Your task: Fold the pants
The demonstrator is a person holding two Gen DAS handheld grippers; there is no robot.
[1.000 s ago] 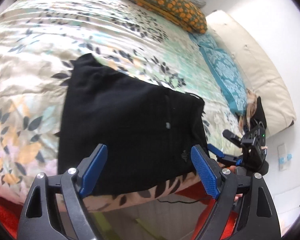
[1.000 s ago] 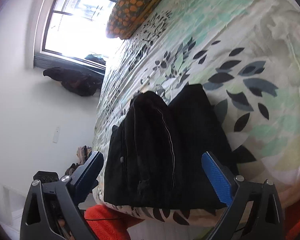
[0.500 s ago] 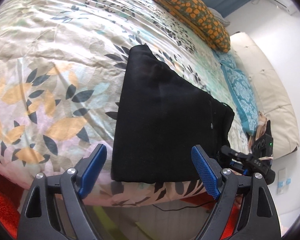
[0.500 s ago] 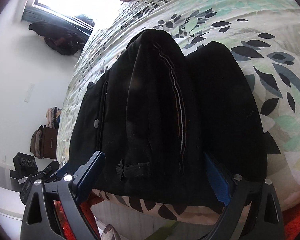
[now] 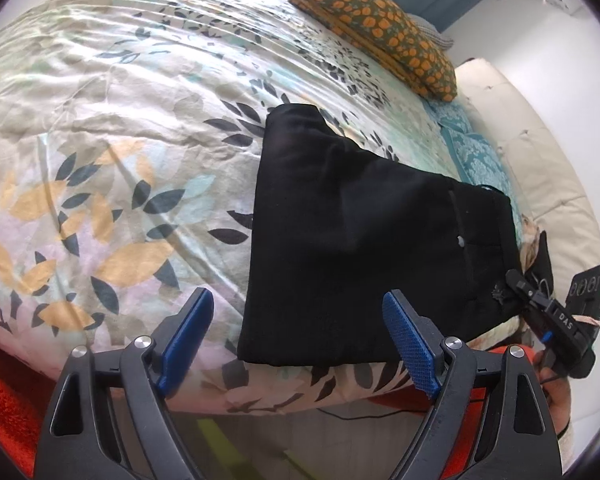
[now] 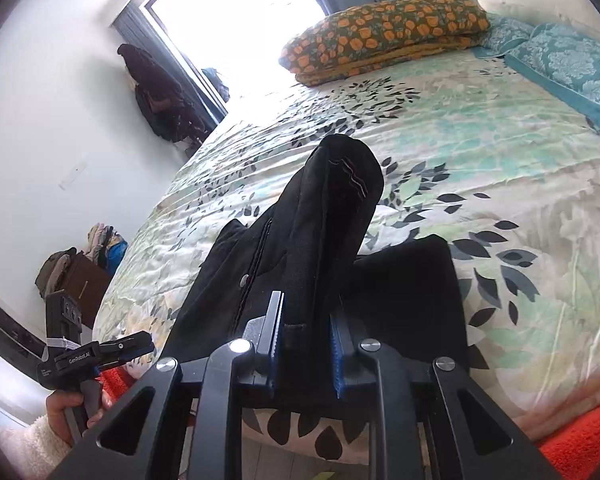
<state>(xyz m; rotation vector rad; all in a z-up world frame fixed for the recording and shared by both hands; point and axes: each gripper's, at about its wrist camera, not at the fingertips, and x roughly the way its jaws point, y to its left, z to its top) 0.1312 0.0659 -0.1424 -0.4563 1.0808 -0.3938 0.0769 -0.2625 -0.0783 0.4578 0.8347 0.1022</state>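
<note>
Black pants (image 5: 352,236) lie folded on the leaf-patterned bedspread (image 5: 112,140) near the bed's front edge. My left gripper (image 5: 298,342) is open and empty, hovering just off the pants' near left corner. In the right wrist view my right gripper (image 6: 306,344) is shut on a thick bunched fold at the waistband end of the pants (image 6: 332,216), which humps up away from it. The right gripper also shows at the far right of the left wrist view (image 5: 548,312); the left gripper appears at the lower left of the right wrist view (image 6: 100,356).
An orange-patterned pillow (image 5: 372,28) and a teal pillow (image 5: 476,152) lie at the head of the bed. A red rug (image 6: 580,436) lies on the floor below the bed edge. A window (image 6: 236,24) and hanging dark clothes (image 6: 156,92) are at the left wall.
My right gripper went from wide open around the pants' near end to shut on the bunched waistband fold. My left gripper drifted left, staying open.
</note>
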